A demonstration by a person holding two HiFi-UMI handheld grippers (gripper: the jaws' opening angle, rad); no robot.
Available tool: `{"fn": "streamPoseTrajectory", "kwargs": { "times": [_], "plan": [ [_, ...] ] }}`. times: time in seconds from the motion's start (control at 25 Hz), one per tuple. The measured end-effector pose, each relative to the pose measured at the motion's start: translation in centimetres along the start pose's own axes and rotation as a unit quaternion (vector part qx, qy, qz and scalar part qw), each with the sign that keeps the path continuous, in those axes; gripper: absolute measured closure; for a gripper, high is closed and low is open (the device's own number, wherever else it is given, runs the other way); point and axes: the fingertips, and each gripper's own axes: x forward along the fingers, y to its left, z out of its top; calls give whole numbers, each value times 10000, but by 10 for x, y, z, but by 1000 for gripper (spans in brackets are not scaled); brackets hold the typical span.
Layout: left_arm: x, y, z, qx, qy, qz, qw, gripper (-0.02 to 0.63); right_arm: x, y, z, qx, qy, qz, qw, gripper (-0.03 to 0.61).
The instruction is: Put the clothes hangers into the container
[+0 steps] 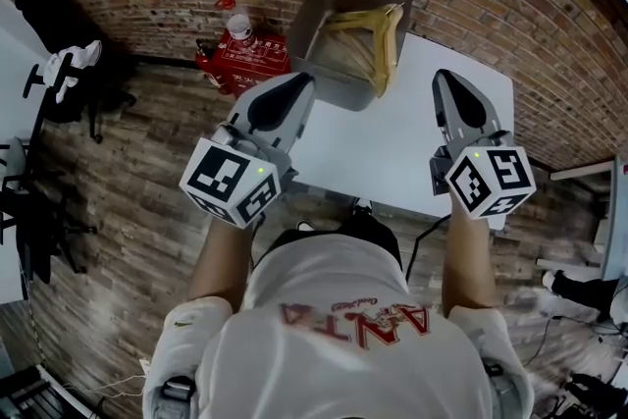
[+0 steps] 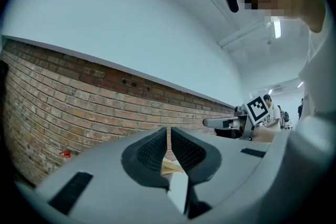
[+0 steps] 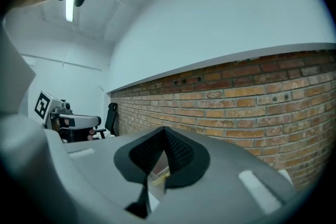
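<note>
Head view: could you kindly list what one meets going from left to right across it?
black office chair draped with a white cloth → left gripper → grey container holding wooden hangers → right gripper

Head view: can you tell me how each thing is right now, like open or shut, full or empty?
left gripper: jaws a little apart, nothing between them.
right gripper: jaws shut, holding nothing.
container: open on top, at the far corner of the table, with hangers in it.
hangers: wooden, lying inside the container, one hook up by the rim.
</note>
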Motion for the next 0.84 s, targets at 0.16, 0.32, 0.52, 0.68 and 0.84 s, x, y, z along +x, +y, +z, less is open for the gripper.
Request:
{"fn": "streamPoseTrajectory", "kwargs": {
  "times": [0.16, 0.32, 0.52, 0.68, 0.84],
  "plan": [
    [-4, 1, 1, 15, -4, 27, 10000, 583, -3, -4, 2, 76, -68, -68, 9999, 577],
    [-7, 2, 2, 30, 5, 39, 10000, 583, -3, -6, 1, 18, -42, -144, 9999, 577],
    [-9, 4, 2, 64, 29, 85, 9999, 583, -4, -14, 1, -43, -34, -245, 9997, 577],
    [-4, 5, -3, 42, 33, 81, 10000, 583, -2, -13, -5, -47, 35, -199, 9998, 577],
    [0, 5, -6, 46, 59, 38, 10000, 583, 0, -10, -9, -46, 99, -162, 9998, 577]
  ]
}}
